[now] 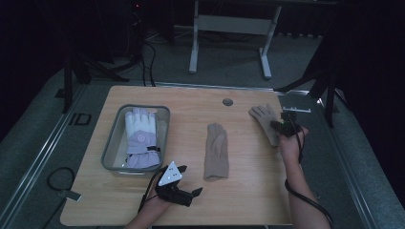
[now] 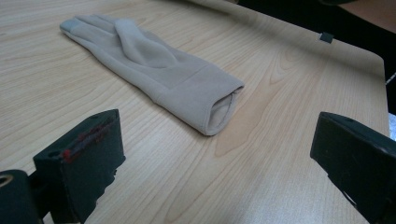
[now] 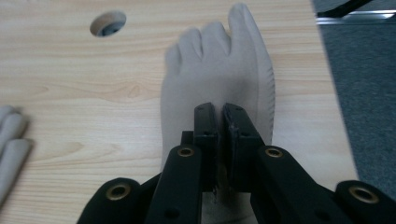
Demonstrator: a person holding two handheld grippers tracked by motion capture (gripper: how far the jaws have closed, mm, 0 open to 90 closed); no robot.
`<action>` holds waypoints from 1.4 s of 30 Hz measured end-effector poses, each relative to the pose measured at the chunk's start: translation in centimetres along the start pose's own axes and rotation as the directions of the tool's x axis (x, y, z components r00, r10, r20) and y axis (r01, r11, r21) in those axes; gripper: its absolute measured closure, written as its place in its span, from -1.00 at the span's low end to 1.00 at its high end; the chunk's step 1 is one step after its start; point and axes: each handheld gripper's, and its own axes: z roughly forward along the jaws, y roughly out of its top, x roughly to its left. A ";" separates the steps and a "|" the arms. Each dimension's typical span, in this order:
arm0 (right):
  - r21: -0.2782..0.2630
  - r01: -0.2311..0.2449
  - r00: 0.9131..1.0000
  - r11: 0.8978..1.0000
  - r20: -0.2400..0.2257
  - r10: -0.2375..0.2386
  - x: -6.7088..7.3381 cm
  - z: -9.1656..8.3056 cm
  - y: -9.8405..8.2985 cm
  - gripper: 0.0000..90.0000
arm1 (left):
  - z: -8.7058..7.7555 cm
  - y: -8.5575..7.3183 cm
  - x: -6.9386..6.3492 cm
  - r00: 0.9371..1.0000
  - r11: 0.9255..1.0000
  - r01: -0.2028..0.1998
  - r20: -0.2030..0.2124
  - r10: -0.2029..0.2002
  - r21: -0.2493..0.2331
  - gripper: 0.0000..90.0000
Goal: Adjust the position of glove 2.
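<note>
The right gripper (image 3: pixel 218 140) has its jaws pinched tight on the beige glove (image 3: pixel 219 74) by the desk's (image 1: pixel 191 100) right edge – fingers pointing away from the jaws, long axis in line with them, so it's the right hand's job. Soft, matte knit fabric, limp and flat. The left gripper (image 2: pixel 215 154) sits wide open and empty, aimed at the cuff of the second beige glove (image 2: pixel 154 70), mid-desk.

On the worktop (image 1: pixel 191 102) a tray (image 1: pixel 111 143) sits at left of the frame with a padded glove (image 1: pixel 140 136) lying in it. A flat glove (image 1: pixel 216 151) lies at centre, a second flat glove (image 1: pixel 264 120) at upper right. A cable hole (image 1: pixel 228 102) lies between them, toward the top edge.
</note>
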 end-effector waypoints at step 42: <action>0.010 -0.054 0.997 0.999 -0.064 0.054 1.9 -4.5 -11.1 0.38 | 0.0 0.2 -0.1 1.000 1.000 -0.019 0.004 0.019 -0.002 -0.94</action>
